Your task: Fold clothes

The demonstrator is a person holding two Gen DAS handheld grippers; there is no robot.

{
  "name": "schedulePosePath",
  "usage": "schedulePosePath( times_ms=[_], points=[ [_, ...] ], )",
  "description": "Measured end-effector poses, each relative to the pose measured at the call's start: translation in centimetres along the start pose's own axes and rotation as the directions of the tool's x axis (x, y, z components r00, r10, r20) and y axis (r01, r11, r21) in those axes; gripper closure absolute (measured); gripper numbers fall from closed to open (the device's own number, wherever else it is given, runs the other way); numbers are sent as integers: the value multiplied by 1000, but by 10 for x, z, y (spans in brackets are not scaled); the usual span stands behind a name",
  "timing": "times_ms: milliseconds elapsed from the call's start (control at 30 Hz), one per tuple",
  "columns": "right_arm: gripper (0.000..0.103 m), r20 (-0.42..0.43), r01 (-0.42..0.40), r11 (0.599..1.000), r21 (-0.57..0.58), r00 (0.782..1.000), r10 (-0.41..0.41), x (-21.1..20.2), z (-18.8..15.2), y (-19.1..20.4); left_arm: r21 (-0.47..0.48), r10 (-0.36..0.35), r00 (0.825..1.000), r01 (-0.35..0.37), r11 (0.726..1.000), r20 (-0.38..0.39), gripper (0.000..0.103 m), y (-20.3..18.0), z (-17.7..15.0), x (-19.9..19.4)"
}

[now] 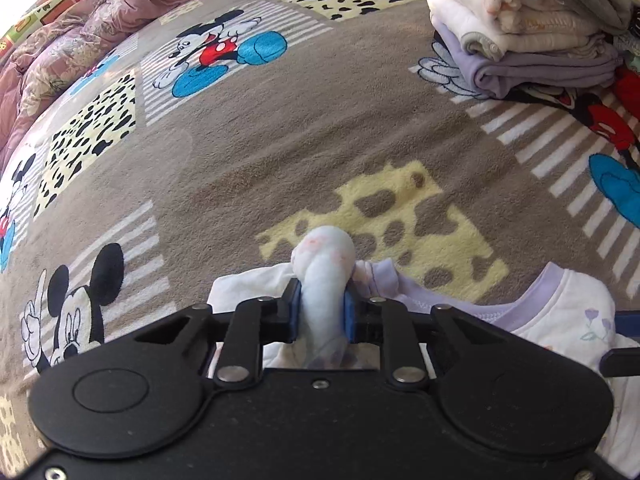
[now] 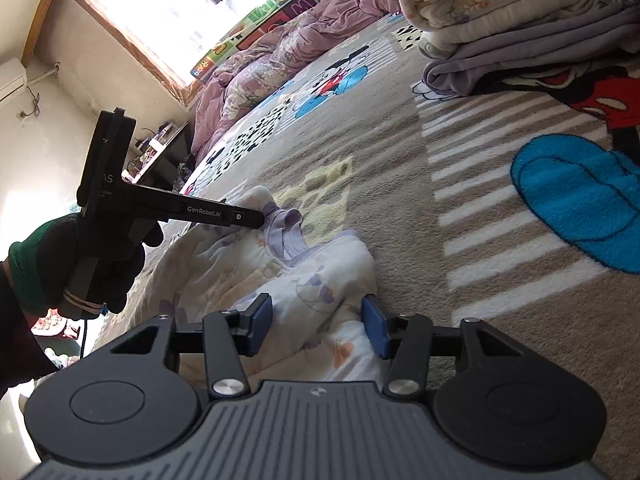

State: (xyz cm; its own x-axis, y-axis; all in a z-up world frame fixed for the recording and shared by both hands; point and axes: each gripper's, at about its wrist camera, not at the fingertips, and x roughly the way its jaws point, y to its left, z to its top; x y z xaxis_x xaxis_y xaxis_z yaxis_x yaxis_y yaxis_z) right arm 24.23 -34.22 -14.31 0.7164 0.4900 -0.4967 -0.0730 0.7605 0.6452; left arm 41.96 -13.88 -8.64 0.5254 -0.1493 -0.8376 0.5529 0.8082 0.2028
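Sunlight from a window [image 2: 160, 12] fell across a brown cartoon-print blanket [image 1: 280, 128] spread over the bed, where a white child's top with lilac trim [image 2: 312, 280] lay crumpled near the front edge. The left gripper [image 1: 322, 308] had its blue pads pinched narrow on a bunched roll of that top's white cloth, which bulged out past the tips. The right gripper [image 2: 316, 326] stood partly closed, its pads on either side of a puffed fold of the top; whether they pressed it could not be told.

The left pinch looked like several layers gathered at once, so lifting might drag the top up in a lump instead of spreading it. The right might slip off its fold.

A stack of folded clothes [image 1: 532, 28] sat well apart, a rumpled pink quilt [image 1: 80, 32] beyond; nothing lay between.
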Motion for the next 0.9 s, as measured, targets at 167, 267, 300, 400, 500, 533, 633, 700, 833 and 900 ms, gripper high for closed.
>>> schedulePosePath(
  times_ms=[167,267,300,400,500,533,633,700,833,900],
  points=[
    [80,37,-31,999,-14,999,31,-10,-1,6,-32,15,989,-10,999,150,87,8,-23,-68],
    [84,57,-60,997,-50,996,63,-19,-3,15,-71,18,971,-1,997,238,87,16,-40,-116],
    [84,55,-73,995,-64,995,77,-22,-6,19,-83,20,963,3,997,267,87,18,-46,-132],
    [84,40,-127,986,-105,990,132,-30,-15,32,-111,33,941,5,994,337,87,23,-76,-178],
    [84,19,-181,970,-165,982,186,-43,-29,51,-166,57,916,11,986,398,87,27,-118,-218],
    [84,20,-191,963,-188,980,198,-49,-35,58,-191,67,908,15,982,413,87,27,-135,-229],
    [82,47,-195,947,-255,976,214,-66,-49,81,-255,94,886,29,966,455,87,27,-184,-259],
    [75,75,-182,938,-296,974,212,-74,-56,95,-287,105,871,43,957,479,87,23,-212,-274],
    [35,146,-114,891,-439,970,196,-88,-67,128,-331,136,832,61,942,539,87,16,-263,-306],
    [31,157,-124,861,-493,961,228,-98,-68,142,-367,154,823,70,928,547,87,17,-282,-316]
  ],
)
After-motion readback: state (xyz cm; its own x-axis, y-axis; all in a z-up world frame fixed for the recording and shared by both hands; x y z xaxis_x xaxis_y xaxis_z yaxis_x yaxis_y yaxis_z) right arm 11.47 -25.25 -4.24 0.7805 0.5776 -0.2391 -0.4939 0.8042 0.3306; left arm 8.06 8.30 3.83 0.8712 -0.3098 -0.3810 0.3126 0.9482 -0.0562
